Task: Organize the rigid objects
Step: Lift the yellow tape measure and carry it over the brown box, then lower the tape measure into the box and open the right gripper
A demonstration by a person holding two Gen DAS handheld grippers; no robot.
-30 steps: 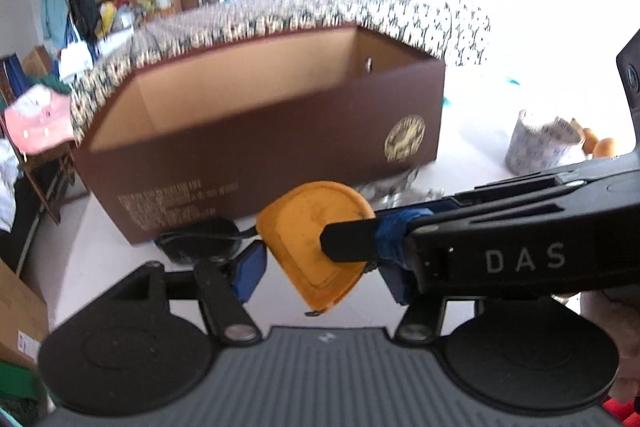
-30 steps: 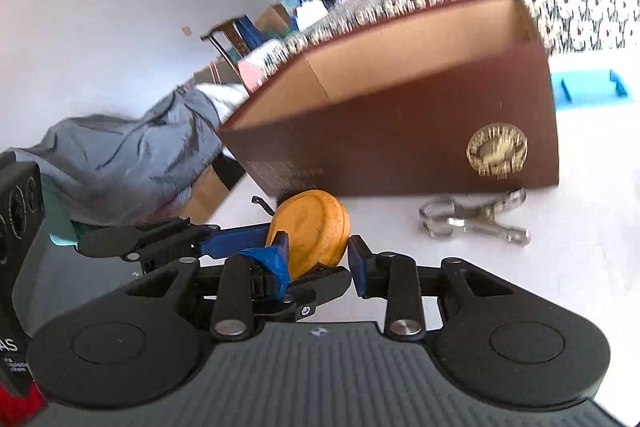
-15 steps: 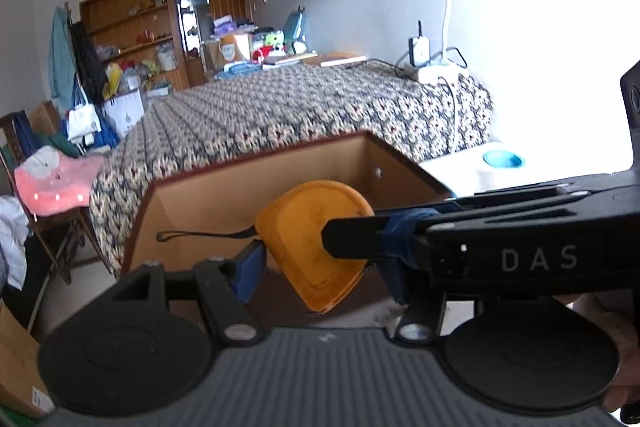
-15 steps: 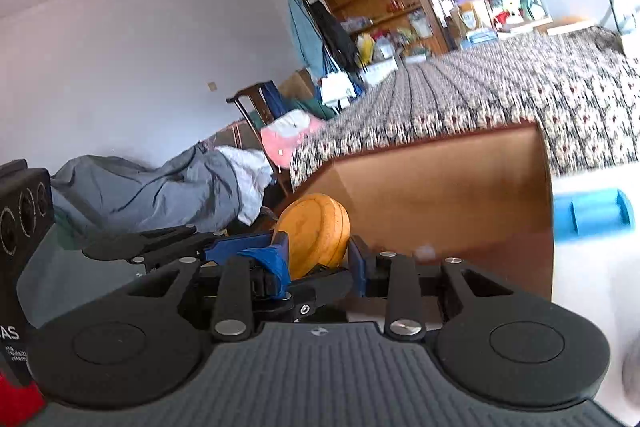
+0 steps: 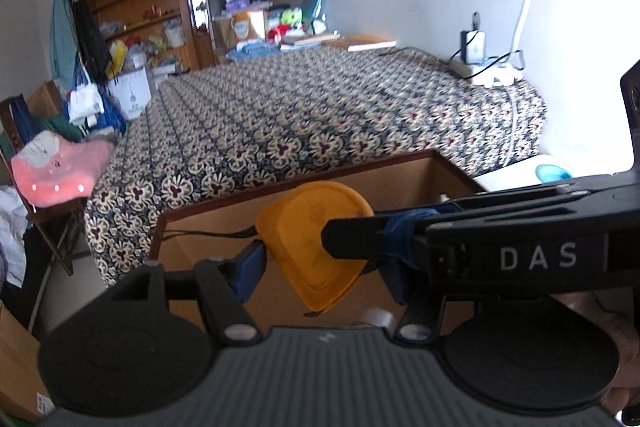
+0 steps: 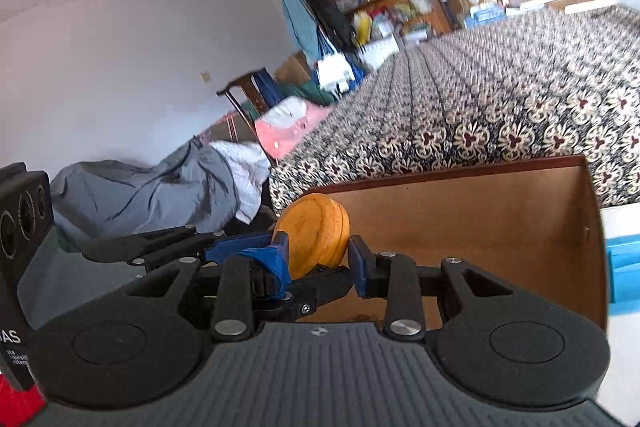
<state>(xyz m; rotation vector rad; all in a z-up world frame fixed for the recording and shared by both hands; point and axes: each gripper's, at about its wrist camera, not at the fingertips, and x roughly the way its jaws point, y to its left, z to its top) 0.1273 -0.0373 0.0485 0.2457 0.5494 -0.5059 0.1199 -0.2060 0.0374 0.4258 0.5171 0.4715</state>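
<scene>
one patterned bed [image 5: 320,123], one brown box [image 6: 480,227], two tongs [image 5: 320,267] [image 6: 318,259] both pinching one orange disc [image 5: 316,239]

A: Where is the disc [image 5: 316,247] sitting?
B: Between the fingers of the left tool [image 5: 320,267], with the right tool [image 6: 316,259] reaching in across it from the right; both are hanging over the box [image 6: 480,227].
A: And the box?
B: It is standing on the bench [image 5: 516,175], opening upward, directly beneath and ahead of the tools.
A: What is lying behind it?
B: The bed [image 5: 320,123], stretching away toward the shelves [image 5: 132,11] against the far wall.
A: To the left?
B: A chair [image 6: 248,99] is standing beside the bed, and a heap of cloth [image 6: 140,195] is lying nearer, left of the box.
A: To the right?
B: A tray [image 6: 624,271] is resting on the bench just right of the box.
</scene>
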